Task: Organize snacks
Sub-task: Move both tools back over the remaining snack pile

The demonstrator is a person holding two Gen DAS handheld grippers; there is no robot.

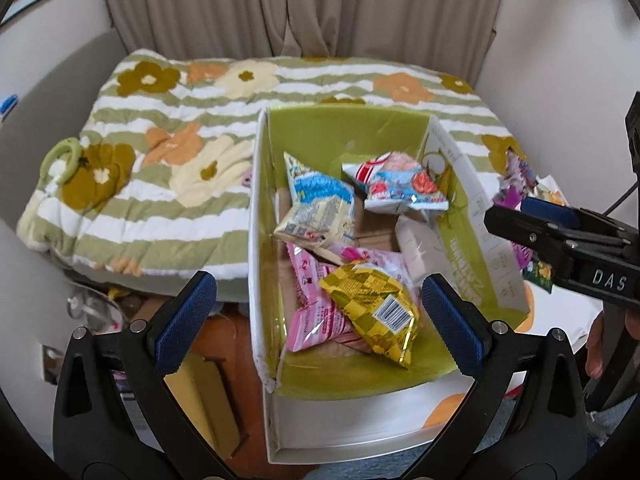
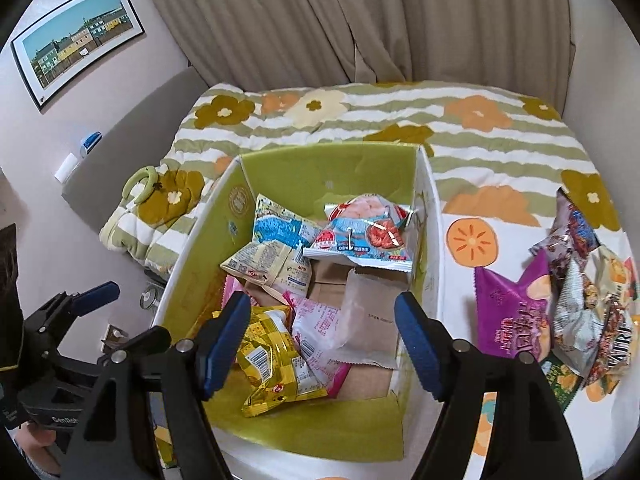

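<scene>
Hovering over the green-lined box, both grippers — left gripper, right gripper — gape empty; next, pinch the purple snack bag right of the box by its crimped edge.

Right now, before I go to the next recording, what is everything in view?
box: one, green inside, white outside, on the bed.
yellow packet: one, near end of the box.
pink packets: at least two, beside the yellow one.
blue-and-cream packet: one, far end of the box.
red-and-white packet: one, far end.
pale packet: one, on the box floor.
loose packets: several, purple and mixed, outside the box to its right.
quilt: one, green-striped, floral.
green ring: one, on the quilt.
curtain: beige, behind.
framed picture: one, on the wall.
left gripper: fingers open, empty.
right gripper: fingers open, empty.
</scene>
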